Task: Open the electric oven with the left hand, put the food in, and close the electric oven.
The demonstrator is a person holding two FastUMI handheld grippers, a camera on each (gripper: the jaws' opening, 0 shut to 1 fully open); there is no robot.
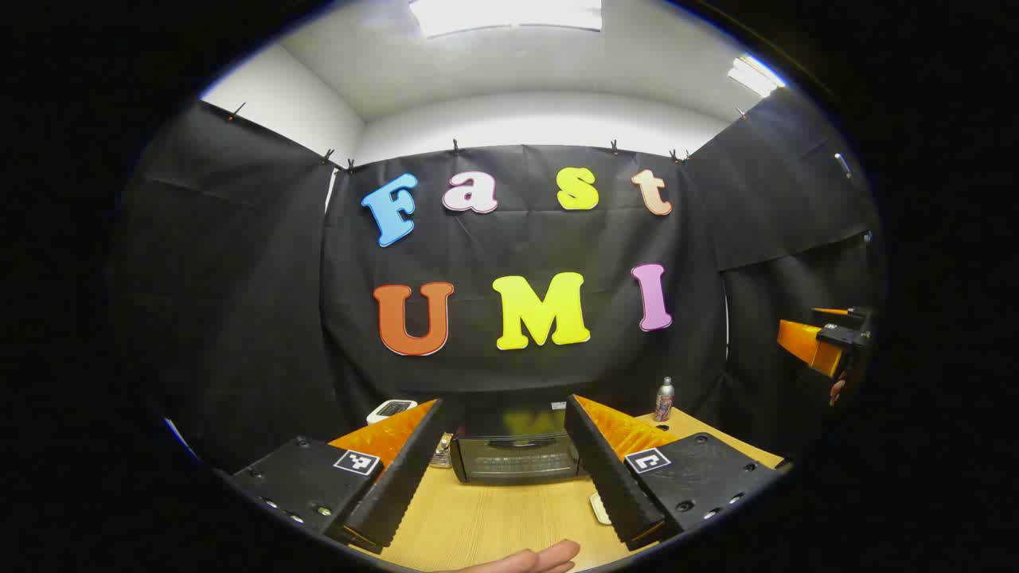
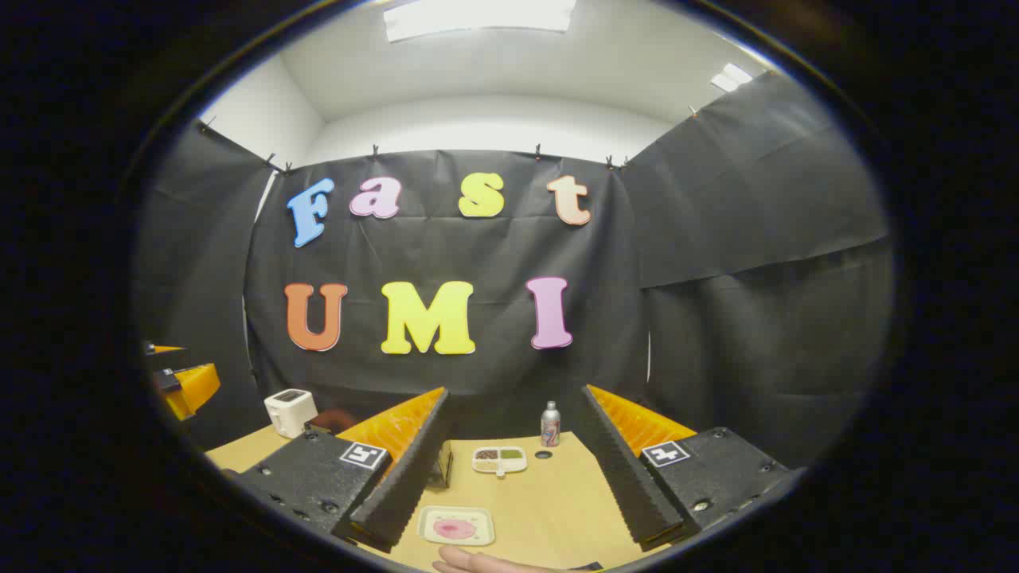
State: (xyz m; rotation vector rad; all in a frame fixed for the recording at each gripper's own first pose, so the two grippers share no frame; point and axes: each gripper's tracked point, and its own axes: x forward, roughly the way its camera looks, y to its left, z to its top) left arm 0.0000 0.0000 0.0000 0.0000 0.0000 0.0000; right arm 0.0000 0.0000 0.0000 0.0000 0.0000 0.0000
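Observation:
The black electric oven point(image 1: 516, 458) stands on the wooden table point(image 1: 493, 517) with its door shut, straight ahead between the fingers of my left gripper point(image 1: 505, 529), which is open and holds nothing. In the right gripper view a small pale plate with pink food point(image 2: 456, 527) lies on the table just ahead of my right gripper point(image 2: 516, 529), also open and holding nothing. A corner of the oven point(image 2: 440, 468) peeks out behind one of its fingers. Both grippers hang above the table's near edge, apart from everything.
A divided dish of food point(image 2: 499, 459), a small metal bottle point(image 2: 550, 423) and a white toaster point(image 2: 290, 411) stand farther back. A bare hand point(image 2: 486, 563) lies at the table's near edge. The other gripper point(image 1: 824, 342) shows off to the right.

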